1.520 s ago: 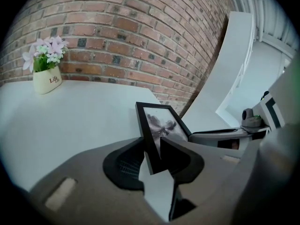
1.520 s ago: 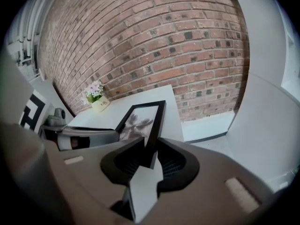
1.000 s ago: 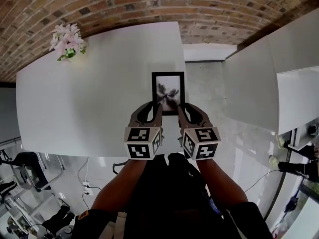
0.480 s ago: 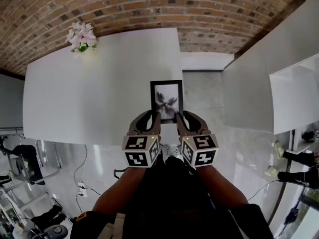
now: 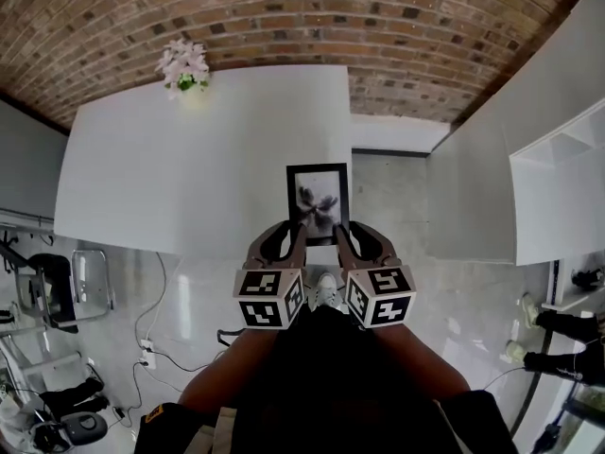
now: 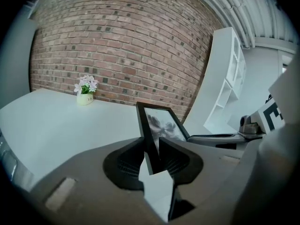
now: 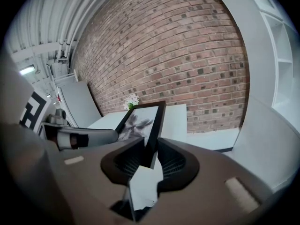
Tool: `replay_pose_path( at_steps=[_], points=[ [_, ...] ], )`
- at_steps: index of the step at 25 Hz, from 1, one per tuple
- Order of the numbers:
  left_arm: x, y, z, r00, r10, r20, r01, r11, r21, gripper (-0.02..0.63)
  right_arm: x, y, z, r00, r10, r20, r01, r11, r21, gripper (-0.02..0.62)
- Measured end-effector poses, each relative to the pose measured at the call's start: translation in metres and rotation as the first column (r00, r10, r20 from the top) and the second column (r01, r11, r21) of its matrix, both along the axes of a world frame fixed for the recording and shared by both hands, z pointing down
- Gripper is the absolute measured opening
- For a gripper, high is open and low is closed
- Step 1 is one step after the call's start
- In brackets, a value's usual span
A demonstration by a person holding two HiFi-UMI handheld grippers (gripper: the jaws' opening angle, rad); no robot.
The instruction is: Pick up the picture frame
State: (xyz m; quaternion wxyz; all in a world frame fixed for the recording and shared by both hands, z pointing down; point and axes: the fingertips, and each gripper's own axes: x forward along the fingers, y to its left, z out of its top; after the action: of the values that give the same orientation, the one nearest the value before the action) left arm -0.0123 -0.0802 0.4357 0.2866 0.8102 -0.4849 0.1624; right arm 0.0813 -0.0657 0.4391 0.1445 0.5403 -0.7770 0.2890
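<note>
The picture frame [image 5: 318,203] was held between the two grippers, each clamped on one of its long black edges near the lower end. In the left gripper view the left gripper [image 6: 151,146] had its jaws closing, with the frame's [image 6: 159,125] left edge between them and both pads against the black moulding. The rest of the frame rose upright past the jaw tips and leaned a little towards the right jaw. In the right gripper view the right gripper [image 7: 149,151] had its jaws pressed on the frame's [image 7: 140,121] right edge. The glass and its grey flower print faced the left jaw's side, and the top of the frame stood well beyond the tips. From the head view the left gripper [image 5: 296,231] and right gripper [image 5: 340,233] sat just beside each other with the frame's bottom end between them, their marker cubes nearest the person. Beyond the jaw tips lay the white table [image 5: 189,178], and no part of the frame could be seen touching it. Farther out, on the table's far side to the left of both grippers, stood a small pot of flowers [image 5: 184,67] against the brick wall [image 5: 284,17].
</note>
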Motion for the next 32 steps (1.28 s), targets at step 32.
replay_pose_path(
  at_steps=[32],
  points=[
    [-0.101, 0.104, -0.052, 0.996, 0.002, -0.088, 0.006, 0.997, 0.082, 0.087, -0.1, 0.107, -0.044, 0.999, 0.053, 0.001, -0.053, 0.998, 0.033, 0.086]
  ],
)
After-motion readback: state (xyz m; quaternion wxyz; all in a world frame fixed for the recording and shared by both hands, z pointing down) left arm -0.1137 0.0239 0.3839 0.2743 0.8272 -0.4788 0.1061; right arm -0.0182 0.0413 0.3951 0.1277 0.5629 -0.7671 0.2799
